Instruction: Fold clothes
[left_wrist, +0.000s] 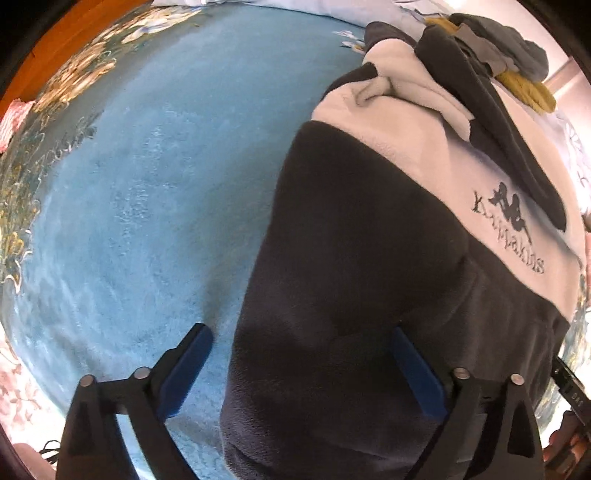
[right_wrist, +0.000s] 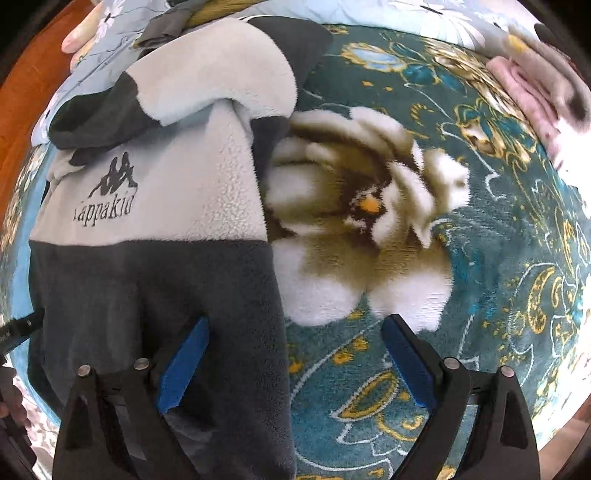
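Observation:
A dark grey and white fleece hoodie with a black logo lies flat on a blue floral blanket. Its sleeves are folded in across the chest. My left gripper is open over the hoodie's lower left hem, one blue-padded finger on the blanket and one over the fleece. In the right wrist view the hoodie fills the left side. My right gripper is open over its lower right edge, the left finger above the dark fleece and the right finger above the blanket.
A heap of grey and mustard clothes lies beyond the hoodie's hood. Folded pink garments sit at the far right of the blanket. A pale floral sheet borders the far edge. A wooden floor shows at the left.

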